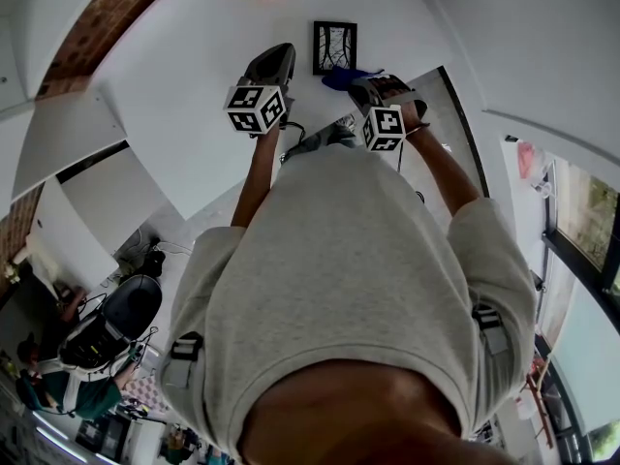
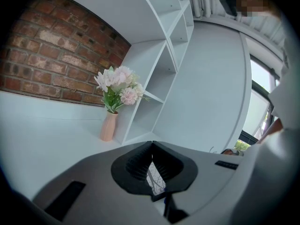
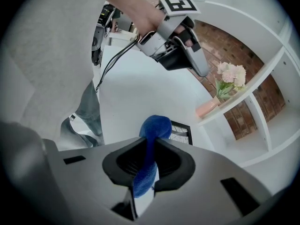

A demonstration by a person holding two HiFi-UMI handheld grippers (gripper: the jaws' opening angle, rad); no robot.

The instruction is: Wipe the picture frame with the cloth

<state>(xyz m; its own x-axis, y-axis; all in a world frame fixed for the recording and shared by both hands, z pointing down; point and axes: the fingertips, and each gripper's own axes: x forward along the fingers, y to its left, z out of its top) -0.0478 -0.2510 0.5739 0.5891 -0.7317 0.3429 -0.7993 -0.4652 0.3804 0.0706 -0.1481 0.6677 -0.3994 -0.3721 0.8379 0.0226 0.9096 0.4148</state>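
The picture frame [image 1: 334, 46] is seen on the white worktop [image 1: 184, 114], untouched by either tool; whether it lies flat or leans cannot be told. The blue cloth [image 3: 154, 125] is clamped between the fingers of the right gripper [image 3: 151, 140], with a rounded bunch standing out past the tips and a tail hanging behind them. In the head view this bunch is held just beside the frame's near right corner, apparently not yet on it. The left gripper [image 2: 151, 146] is held near the frame's near left corner, its fingers closed on each other with nothing between them. A pink vase of flowers [image 2: 108, 125] stands beyond the frame, on its far left side.

The wipe is judged to be about to start, and 3 risks are foreseen:

1. The frame is not steadied by anything, so it could be pushed across the worktop, or tipped if it is leaning, once the cloth is dragged over it.
2. Only a narrow fold of cloth is gripped, so it could be pulled out by friction.
3. If the bunch is flattened too far, the frame's face could be struck by the hard fingers.
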